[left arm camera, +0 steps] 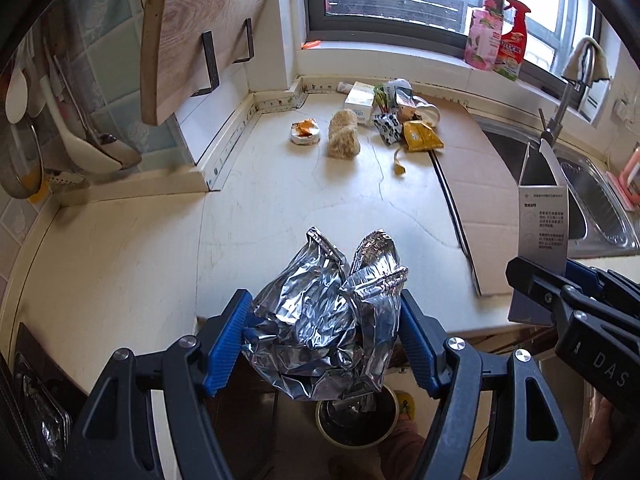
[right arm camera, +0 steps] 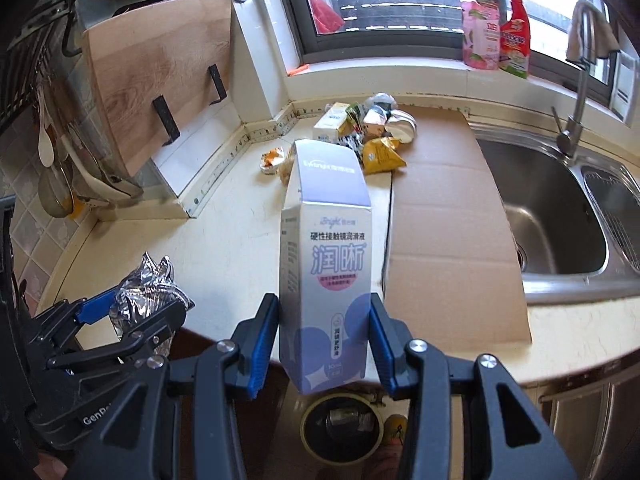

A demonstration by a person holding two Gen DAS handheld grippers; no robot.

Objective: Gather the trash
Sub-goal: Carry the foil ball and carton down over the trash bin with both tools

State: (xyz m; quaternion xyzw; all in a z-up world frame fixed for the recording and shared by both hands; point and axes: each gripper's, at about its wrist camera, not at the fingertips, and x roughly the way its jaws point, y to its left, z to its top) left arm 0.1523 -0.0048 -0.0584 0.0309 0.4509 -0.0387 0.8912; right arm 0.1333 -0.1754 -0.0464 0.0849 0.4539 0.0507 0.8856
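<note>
Tools (left arm camera: 326, 344) (right arm camera: 324, 340) tilt downward, gripping foil (left arm camera: 324, 320) and carton (right arm camera: 326, 280).

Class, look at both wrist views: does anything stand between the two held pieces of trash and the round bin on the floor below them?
Nothing visible does. The crumpled foil bag in the left claw and the carton in the right claw both hang past the counter edge, with the bin open underneath.
</note>
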